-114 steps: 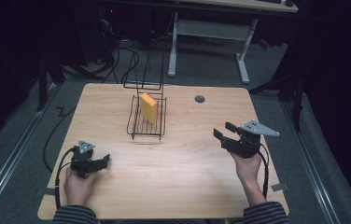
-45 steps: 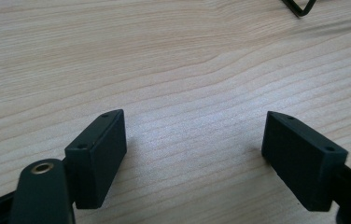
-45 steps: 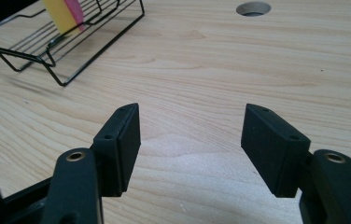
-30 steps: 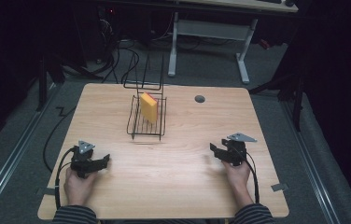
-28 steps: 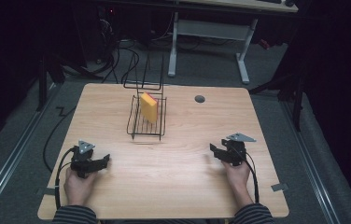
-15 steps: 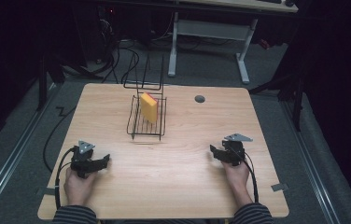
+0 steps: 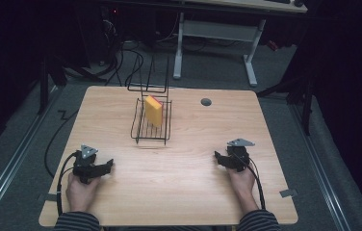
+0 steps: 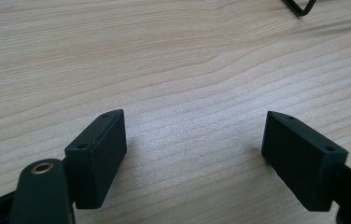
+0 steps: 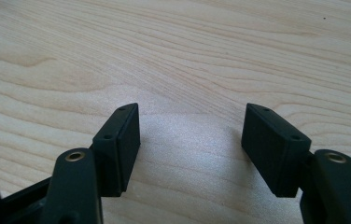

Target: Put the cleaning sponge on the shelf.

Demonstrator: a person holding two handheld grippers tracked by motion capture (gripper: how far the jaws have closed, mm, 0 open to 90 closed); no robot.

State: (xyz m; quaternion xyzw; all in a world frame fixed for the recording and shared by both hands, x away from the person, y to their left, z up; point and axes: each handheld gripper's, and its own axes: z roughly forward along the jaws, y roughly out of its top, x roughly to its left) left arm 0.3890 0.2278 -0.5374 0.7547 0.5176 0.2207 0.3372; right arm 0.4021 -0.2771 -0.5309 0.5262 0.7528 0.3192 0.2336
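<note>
Right claw came down, opening; bare table apparently all around.

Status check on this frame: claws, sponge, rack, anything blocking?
Left claw and right claw open, empty, low over table. Right jaws just opened wider. Yellow sponge upright in wire rack. Nothing in the way.

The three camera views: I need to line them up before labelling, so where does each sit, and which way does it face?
High view: above the person's side, looking forward and down on the table; hands, left gripper, right gripper, wire rack, yellow sponge.
Left gripper view: rides the left gripper, facing the tabletop; open jaws.
Right gripper view: rides the right gripper, likewise.
All share the wood tabletop.
</note>
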